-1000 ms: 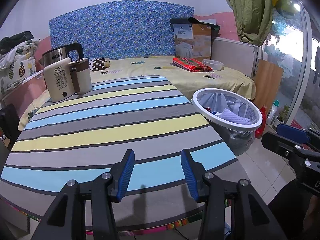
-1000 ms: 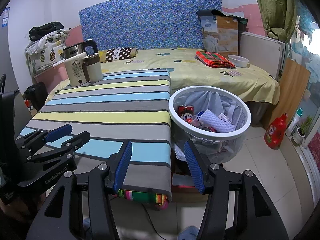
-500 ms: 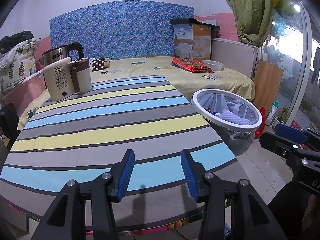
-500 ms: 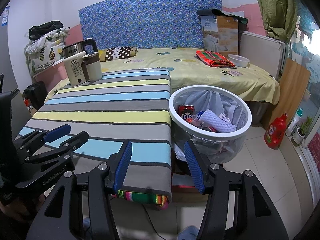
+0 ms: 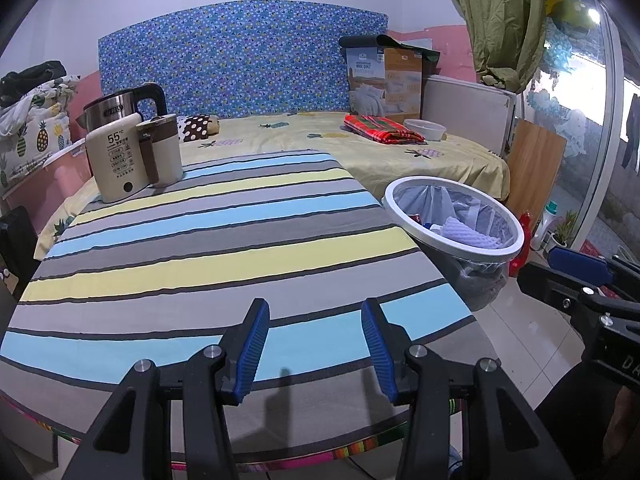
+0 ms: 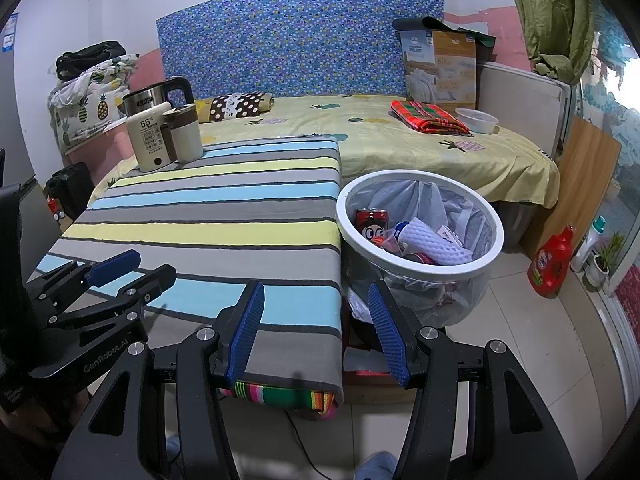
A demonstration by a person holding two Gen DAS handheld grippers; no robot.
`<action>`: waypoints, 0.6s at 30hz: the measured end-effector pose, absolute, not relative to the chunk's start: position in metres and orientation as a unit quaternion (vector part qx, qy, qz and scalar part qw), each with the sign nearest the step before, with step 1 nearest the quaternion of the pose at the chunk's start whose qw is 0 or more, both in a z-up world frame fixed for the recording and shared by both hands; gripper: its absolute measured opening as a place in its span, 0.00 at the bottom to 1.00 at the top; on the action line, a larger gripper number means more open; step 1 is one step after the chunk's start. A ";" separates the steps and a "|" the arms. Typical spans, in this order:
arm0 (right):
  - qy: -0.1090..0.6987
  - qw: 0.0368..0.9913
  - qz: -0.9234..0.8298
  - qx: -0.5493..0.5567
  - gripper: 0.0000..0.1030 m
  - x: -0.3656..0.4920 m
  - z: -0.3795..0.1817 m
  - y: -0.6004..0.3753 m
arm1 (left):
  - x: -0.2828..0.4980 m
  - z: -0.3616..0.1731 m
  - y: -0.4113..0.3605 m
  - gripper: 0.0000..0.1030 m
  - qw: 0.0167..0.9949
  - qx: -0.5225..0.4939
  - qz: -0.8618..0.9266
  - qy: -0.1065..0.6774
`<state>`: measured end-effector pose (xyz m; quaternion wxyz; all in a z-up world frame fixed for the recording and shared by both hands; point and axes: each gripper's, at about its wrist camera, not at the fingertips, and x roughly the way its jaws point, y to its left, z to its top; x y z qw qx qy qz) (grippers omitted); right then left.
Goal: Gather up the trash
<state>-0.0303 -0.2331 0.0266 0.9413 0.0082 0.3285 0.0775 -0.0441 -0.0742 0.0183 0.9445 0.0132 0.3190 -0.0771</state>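
A white-rimmed trash bin (image 6: 345,222) with a clear bag liner stands on the floor at the right edge of the striped table (image 6: 224,220). Inside it lie a red can (image 6: 372,222), a white foam wrap (image 6: 436,246) and other scraps. The bin (image 5: 402,222) also shows in the left wrist view. My left gripper (image 5: 314,320) hovers open over the near end of the striped table (image 5: 200,248) with nothing between its blue pads. My right gripper (image 6: 316,304) stands open above the table's near right corner, short of the bin, and holds nothing. No loose trash shows on the tablecloth.
A steel kettle (image 6: 156,96), a cream water heater (image 6: 150,142) and a brown-and-white cup (image 6: 186,134) stand at the table's far left. Behind is a bed (image 6: 400,148) with a red plaid cloth and a white bowl. A red detergent bottle (image 6: 550,260) stands on the tiled floor.
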 end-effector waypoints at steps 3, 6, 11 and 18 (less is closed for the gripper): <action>0.329 0.941 0.078 0.008 0.54 -0.030 0.026 -0.233 | -0.044 0.018 -0.074 0.46 0.944 0.012 -0.077 0.319; 0.330 0.941 0.079 0.008 0.54 -0.030 0.026 -0.234 | -0.043 0.018 -0.074 0.46 0.944 0.014 -0.076 0.320; 0.330 0.941 0.078 0.009 0.54 -0.030 0.025 -0.234 | -0.043 0.017 -0.074 0.46 0.944 0.014 -0.078 0.320; 0.331 0.941 0.078 0.009 0.54 -0.030 0.025 -0.234 | -0.041 0.015 -0.075 0.46 0.943 0.014 -0.079 0.322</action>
